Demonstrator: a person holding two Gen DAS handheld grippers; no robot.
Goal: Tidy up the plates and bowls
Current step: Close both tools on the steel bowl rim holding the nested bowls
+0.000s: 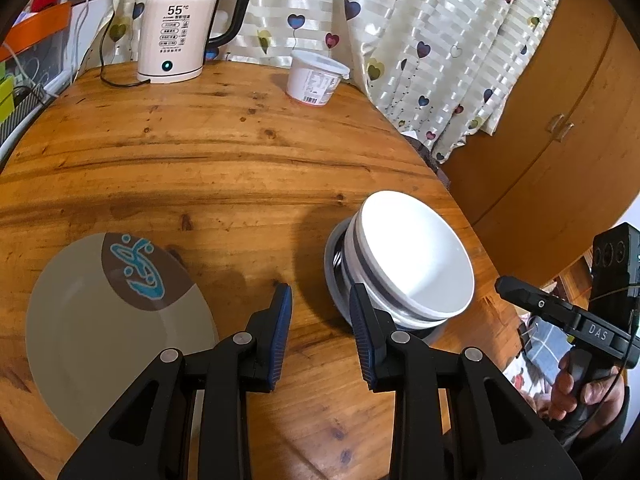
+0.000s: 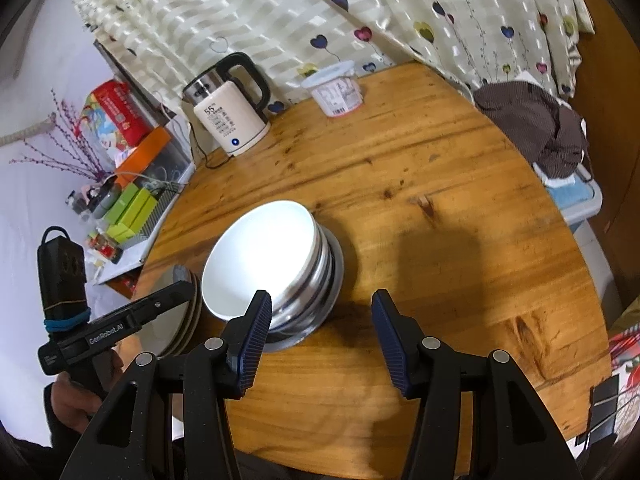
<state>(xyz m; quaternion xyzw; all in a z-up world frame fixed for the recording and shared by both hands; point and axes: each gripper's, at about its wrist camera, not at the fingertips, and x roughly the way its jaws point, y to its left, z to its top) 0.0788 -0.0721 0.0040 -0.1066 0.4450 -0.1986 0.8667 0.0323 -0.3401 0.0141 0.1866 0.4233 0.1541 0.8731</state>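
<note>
A stack of bowls, white bowl [image 1: 416,248] on top of metal ones, stands on the round wooden table [image 1: 224,160]; it also shows in the right wrist view [image 2: 260,260]. A beige plate with a brown and blue pattern [image 1: 108,328] lies to its left; in the right wrist view it appears as a stack of plates [image 2: 188,312], partly hidden. My left gripper [image 1: 320,300] is open and empty, between the plate and the bowls. My right gripper [image 2: 320,308] is open and empty, just in front of the bowl stack.
An electric kettle [image 1: 176,28] with its cord and a white lidded tub [image 1: 316,76] stand at the table's far edge by a curtain. A wooden cabinet [image 1: 560,128] is to the right. Brown cloth [image 2: 540,120] lies beyond the table's right edge. Boxes clutter a shelf [image 2: 132,200] to the left.
</note>
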